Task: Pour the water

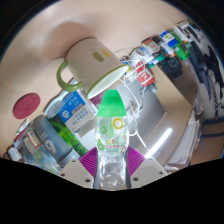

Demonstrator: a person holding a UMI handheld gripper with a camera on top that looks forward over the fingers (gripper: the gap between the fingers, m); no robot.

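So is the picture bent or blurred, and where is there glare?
In the gripper view, the wide lens bends the scene, so the table edge curves; the bottle held between the fingers looks fairly sharp, while the far bottles are small and soft; a bright streak of glare lies right of the bottle.

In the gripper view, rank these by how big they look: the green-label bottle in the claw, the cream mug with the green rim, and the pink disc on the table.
1. Green-label bottle, though it sits closest to the camera, clamped between the claw fingers, so nearness inflates it.
2. Cream mug, nearly as large.
3. Pink disc, clearly smallest.
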